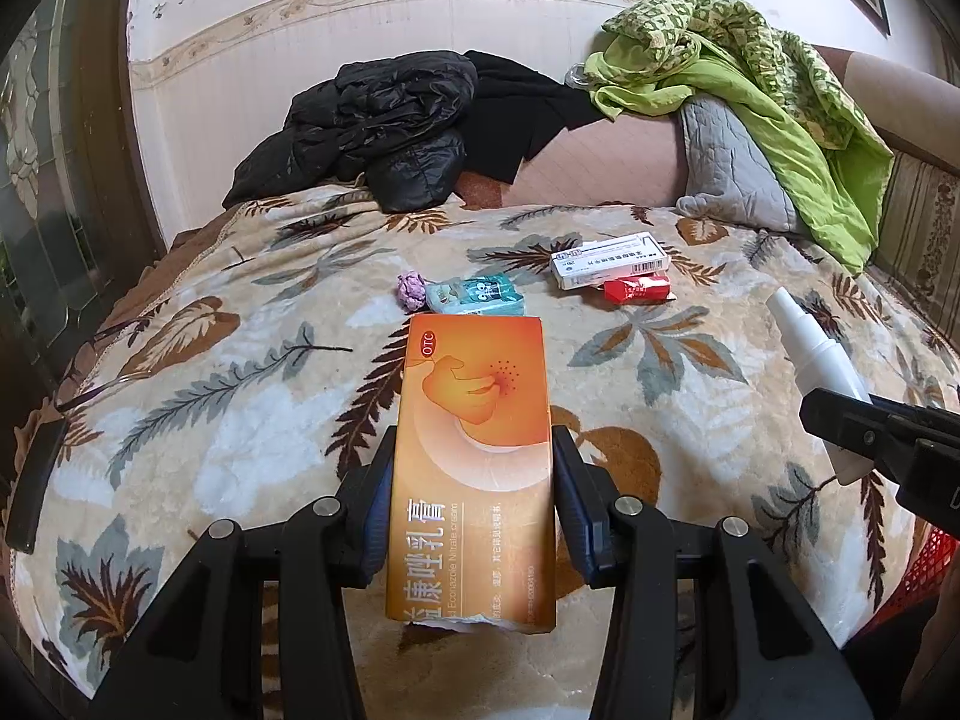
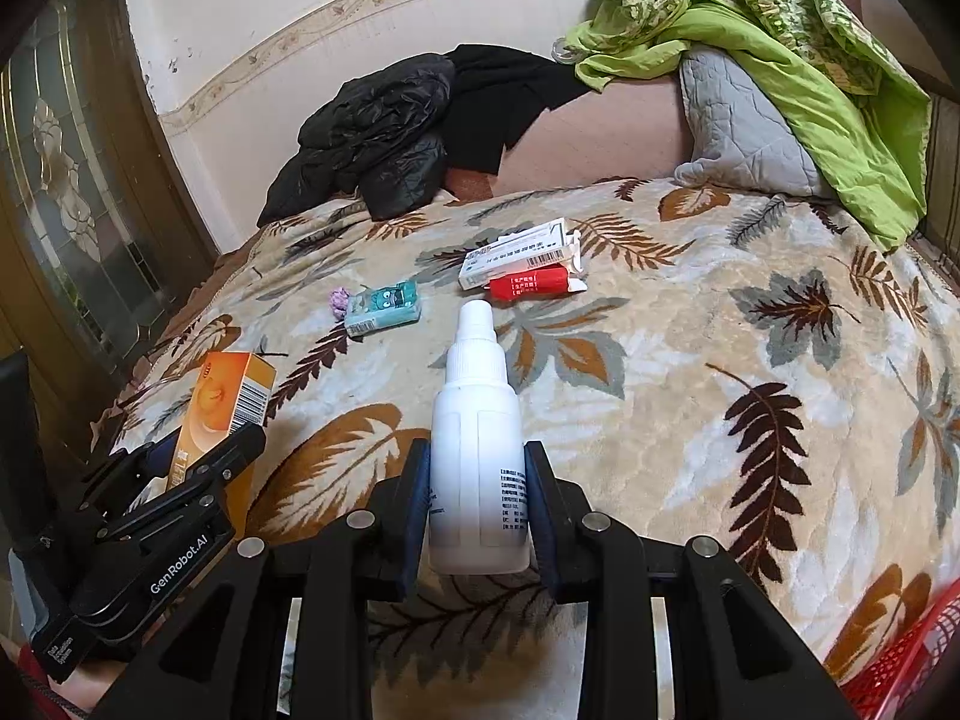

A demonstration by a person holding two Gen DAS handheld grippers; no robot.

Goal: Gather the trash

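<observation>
My left gripper [image 1: 475, 444] is shut on an orange medicine box [image 1: 480, 372], its blue pads pressing both long sides as it is held above the leaf-patterned blanket [image 1: 240, 390]. My right gripper [image 2: 476, 453] is shut on a white spray bottle [image 2: 477, 396] with the nozzle pointing away. Each gripper shows in the other's view: the right one [image 1: 840, 420] at the right edge, the left one [image 2: 198, 456] at the lower left. Further back on the bed lie a white carton [image 1: 609, 261], a red carton [image 1: 636, 289], a teal packet [image 1: 474, 295] and a purple crumpled wad [image 1: 411, 289].
A black jacket [image 1: 372, 126], a grey pillow [image 1: 732, 168] and a green quilt [image 1: 750, 78] are piled at the head of the bed by the wall. A red mesh basket [image 2: 906, 654] shows at the lower right. A glazed wooden door [image 2: 66, 180] stands to the left.
</observation>
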